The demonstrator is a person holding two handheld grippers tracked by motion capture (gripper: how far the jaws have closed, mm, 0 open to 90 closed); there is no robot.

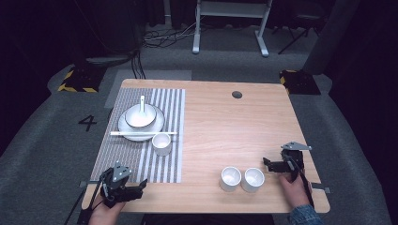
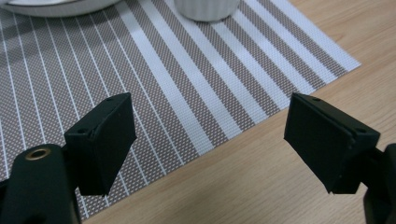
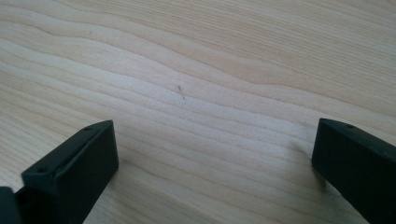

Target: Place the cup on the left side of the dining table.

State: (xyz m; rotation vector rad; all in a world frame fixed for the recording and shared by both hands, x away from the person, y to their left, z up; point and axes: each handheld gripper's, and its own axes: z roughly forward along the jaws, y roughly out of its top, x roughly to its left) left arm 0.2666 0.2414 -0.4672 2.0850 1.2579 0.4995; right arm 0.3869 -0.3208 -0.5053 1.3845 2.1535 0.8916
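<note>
Left hand-held gripper (image 1: 139, 188): sat at 7 o'clock on the desk (image 1: 225, 126), jaws apart, nothing between them.
Placemat (image 1: 164, 161): its near corner lay just ahead; a low jaw could have snagged it.
Cup (image 1: 161, 144): stood on the mat at 12 from that gripper, easily knocked.
Two cups (image 1: 241, 179): 5 o'clock, near the front edge.
Right hand-held gripper (image 1: 265, 163): jaws apart, empty, bare desk beyond.

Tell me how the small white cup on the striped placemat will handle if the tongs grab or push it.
The small white cup looks like glazed ceramic, so probably stiff, fairly slippery and breakable if dropped. It is squat and upright, so a push should slide it rather than tip it. The chopsticks lie just behind it and might get knocked.
</note>
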